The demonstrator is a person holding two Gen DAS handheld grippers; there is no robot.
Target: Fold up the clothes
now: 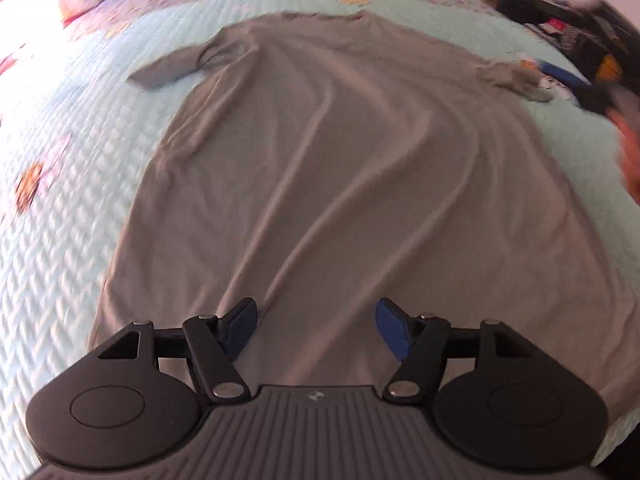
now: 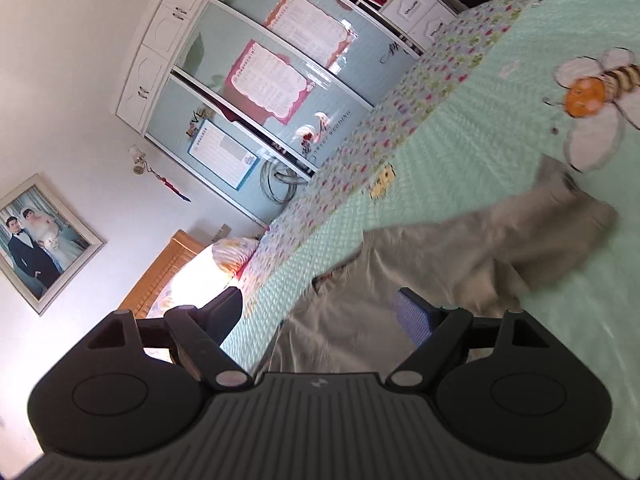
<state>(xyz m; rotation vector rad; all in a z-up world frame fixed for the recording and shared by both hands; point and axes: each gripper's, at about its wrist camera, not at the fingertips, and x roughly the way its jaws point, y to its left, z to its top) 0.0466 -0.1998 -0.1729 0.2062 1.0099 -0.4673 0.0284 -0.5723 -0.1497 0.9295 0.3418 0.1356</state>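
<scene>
We're watching grey T-shirt (image 1: pixel 328 168) lying flat, face down, on mint quilt (image 1: pixel 72 152). Left gripper (image 1: pixel 316 330) hovering over hem, jaws wide, empty. Right gripper (image 2: pixel 320 320) near collar, jaws wide. We're judging fabric light, limp, creasing easily; we're favouring pinching shoulder seam and hem corner.

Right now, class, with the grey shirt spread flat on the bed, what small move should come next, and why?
Probably lower the left claw onto the shirt's near hem and close it: the claw is open and empty just above the hem, and the shirt lies unfolded.
</scene>
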